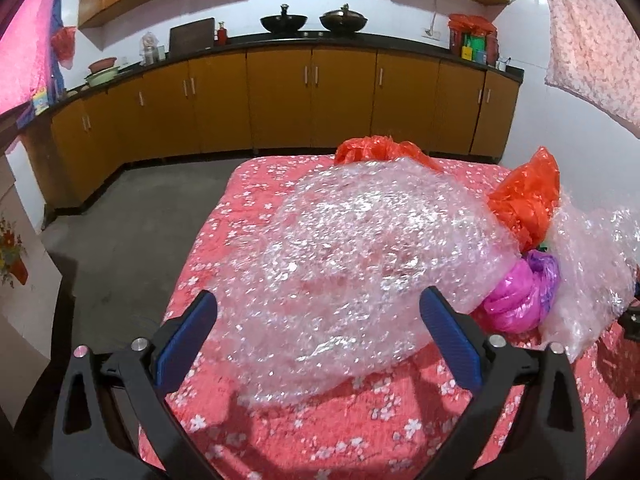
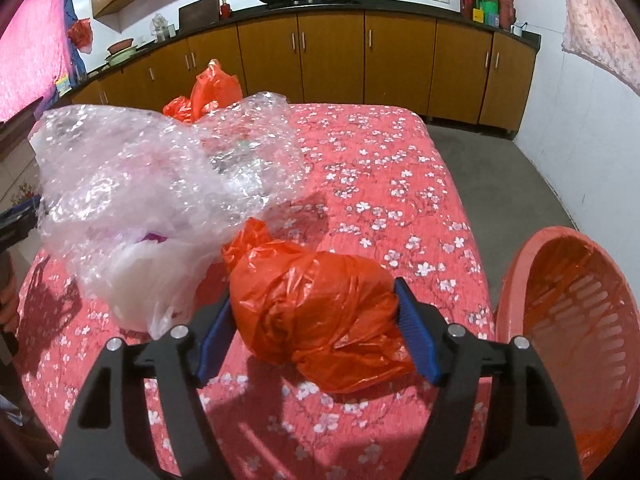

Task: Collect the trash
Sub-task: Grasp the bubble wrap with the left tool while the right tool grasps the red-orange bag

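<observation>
two woks (image 1: 284, 22) sit on the dark counter (image 1: 360, 42) above orange cabinets (image 1: 280, 96).

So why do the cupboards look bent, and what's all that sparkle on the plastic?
Left wrist view: the fisheye lens curves the cabinets into an arc, light glints off the bubble wrap, and the corners go black. Right wrist view: same bend; the red bag throws a hard shadow on the floral cloth.

Bubble wrap (image 2: 160, 168) heap blocks table's left half; floral cloth (image 2: 380, 168) right half open; basket (image 2: 572, 320) beside edge.
</observation>
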